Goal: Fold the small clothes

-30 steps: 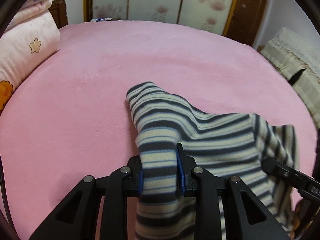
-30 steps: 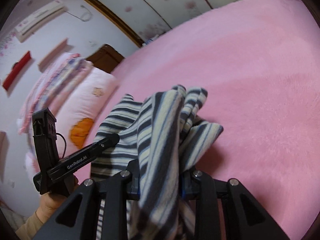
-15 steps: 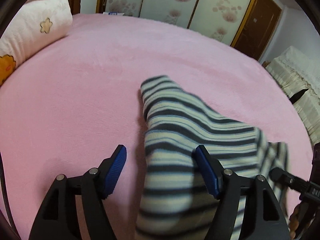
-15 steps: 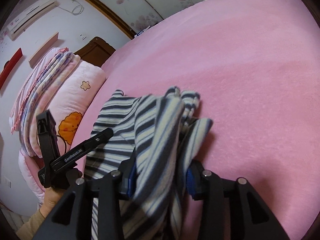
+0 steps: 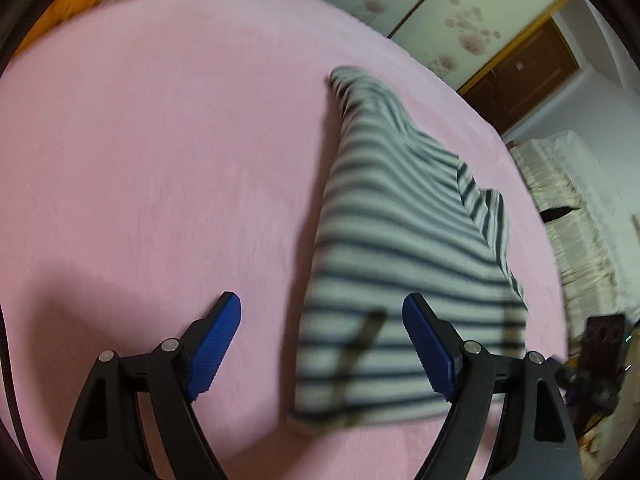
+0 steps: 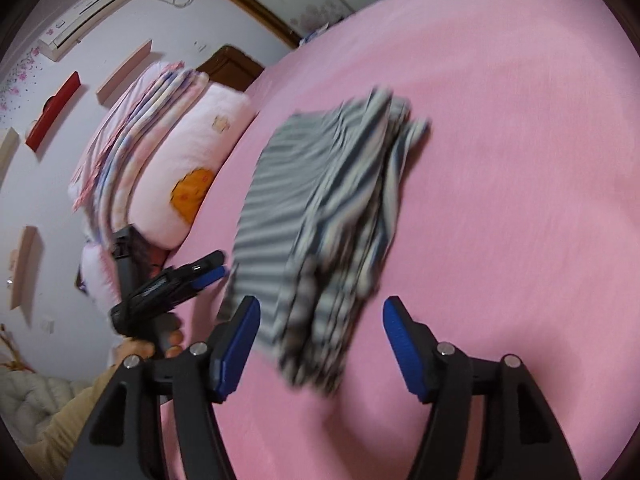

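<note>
A small garment with dark and cream stripes (image 5: 392,264) lies folded on the pink bed (image 5: 140,160). It also shows in the right wrist view (image 6: 320,232), blurred by motion. My left gripper (image 5: 322,336) is open and empty, its blue pads just above the garment's near edge. My right gripper (image 6: 318,332) is open and empty, its pads either side of the garment's near end. The left gripper also shows in the right wrist view (image 6: 192,276), to the left of the garment.
Pink pillows and folded quilts (image 6: 160,152) are stacked at the bed's left side. A wardrobe with floral doors (image 5: 420,12) and a brown door (image 5: 528,72) stand beyond the bed. A cream-covered piece of furniture (image 5: 588,216) is at the right.
Both grippers have let go of the striped garment and opened wide. The garment has dropped flat onto the bed, and both grippers have pulled back from it.
</note>
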### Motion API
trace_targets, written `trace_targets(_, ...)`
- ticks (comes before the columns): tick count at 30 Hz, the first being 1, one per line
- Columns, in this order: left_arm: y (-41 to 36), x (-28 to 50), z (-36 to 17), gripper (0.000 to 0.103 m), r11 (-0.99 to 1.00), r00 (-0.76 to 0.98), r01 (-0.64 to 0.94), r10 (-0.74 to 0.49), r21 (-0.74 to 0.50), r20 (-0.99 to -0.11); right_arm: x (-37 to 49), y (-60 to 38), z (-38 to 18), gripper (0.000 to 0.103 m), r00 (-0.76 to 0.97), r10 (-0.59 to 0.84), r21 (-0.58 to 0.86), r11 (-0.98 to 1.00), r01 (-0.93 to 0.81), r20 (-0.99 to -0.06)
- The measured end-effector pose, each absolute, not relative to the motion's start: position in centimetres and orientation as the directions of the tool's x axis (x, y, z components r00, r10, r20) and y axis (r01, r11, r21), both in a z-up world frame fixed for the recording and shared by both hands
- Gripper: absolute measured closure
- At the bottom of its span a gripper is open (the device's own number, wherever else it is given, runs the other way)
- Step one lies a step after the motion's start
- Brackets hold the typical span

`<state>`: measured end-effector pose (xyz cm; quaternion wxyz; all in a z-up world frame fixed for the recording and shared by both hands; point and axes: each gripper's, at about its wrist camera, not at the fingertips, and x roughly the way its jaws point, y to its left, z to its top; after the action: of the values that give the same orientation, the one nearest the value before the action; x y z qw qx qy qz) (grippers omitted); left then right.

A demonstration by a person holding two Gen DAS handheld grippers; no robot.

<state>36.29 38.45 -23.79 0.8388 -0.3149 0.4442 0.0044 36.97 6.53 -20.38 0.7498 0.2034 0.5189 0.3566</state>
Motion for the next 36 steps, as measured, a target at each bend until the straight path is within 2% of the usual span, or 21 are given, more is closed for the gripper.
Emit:
trace_targets(5,37.7,34.5,-25.2,0.023,0.724,0.644,-0.273,-0.352,-0.634,-0.679,34.7,8.6,-22.9,0.039,0.159,0.755,0.701,0.652,-0.288,-0.636)
trace_targets(7,36.8,34.4,-25.2,0.047,0.724,0.639,-0.249,-0.375,-0.643,-0.671,34.1,9.1,-23.2,0.046,0.173,0.748,0.695,0.66,-0.286,-0.64)
trace_targets(8,36.3,34.4,-25.3,0.07,0.737,0.629,-0.244,-0.374,-0.63,-0.681,33.9,9.7,-23.3,0.069,0.17,0.743,0.686,0.665,-0.294,-0.648)
trace_targets(9,35.8,34.4,-25.2,0.083,0.767,0.616,-0.256,-0.339,-0.588,-0.711,33.7,10.2,-23.5,0.089,0.153,0.739,0.681,0.667,-0.301,-0.656)
trace_targets(10,35.7,34.3,-25.2,0.089,0.777,0.614,-0.259,-0.325,-0.573,-0.719,33.5,10.6,-23.7,0.089,0.145,0.733,0.676,0.673,-0.302,-0.665)
trace_targets(12,36.1,33.5,-24.7,0.092,0.771,0.632,-0.263,-0.316,-0.58,-0.707,33.2,11.0,-23.1,0.089,0.168,0.724,0.66,0.683,-0.313,-0.669)
trace_targets(17,37.1,32.1,-22.6,0.093,0.76,0.676,-0.26,-0.297,-0.595,-0.674,32.8,10.5,-21.8,0.09,0.173,0.77,0.713,0.636,-0.296,-0.615)
trace_targets(20,37.4,31.7,-22.1,0.093,0.778,0.671,-0.27,-0.271,-0.568,-0.69,32.7,10.6,-22.2,0.09,0.169,0.769,0.717,0.636,-0.285,-0.616)
trace_targets(22,37.0,32.2,-22.9,0.092,0.798,0.63,-0.296,-0.251,-0.526,-0.735,32.6,10.7,-22.9,0.089,0.168,0.75,0.699,0.659,-0.276,-0.64)
trace_targets(23,36.8,32.3,-23.3,0.089,0.808,0.606,-0.309,-0.238,-0.501,-0.759,32.5,10.7,-23.3,0.085,0.165,0.732,0.684,0.678,-0.269,-0.661)
trace_targets(25,36.5,32.3,-23.7,0.075,0.815,0.578,-0.332,-0.222,-0.474,-0.786,32.0,10.7,-23.6,0.083,0.169,0.688,0.639,0.721,-0.268,-0.706)
trace_targets(26,36.4,32.2,-23.7,0.065,0.818,0.569,-0.342,-0.211,-0.462,-0.795,31.7,10.5,-23.6,0.082,0.167,0.678,0.628,0.73,-0.268,-0.716)
trace_targets(28,36.2,31.6,-23.3,0.053,0.826,0.562,-0.346,-0.197,-0.445,-0.803,31.0,10.1,-23.1,0.081,0.162,0.662,0.611,0.743,-0.274,-0.732)
trace_targets(30,35.8,30.8,-22.4,0.036,0.842,0.557,-0.349,-0.167,-0.412,-0.814,30.1,9.3,-22.1,0.078,0.176,0.645,0.587,0.756,-0.291,-0.744)
trace_targets(36,32.8,27.3,-16.6,0.02,0.875,0.602,-0.297,-0.14,-0.382,-0.786,26.4,6.3,-16.7,0.077,0.269,0.59,0.495,0.797,-0.347,-0.761)
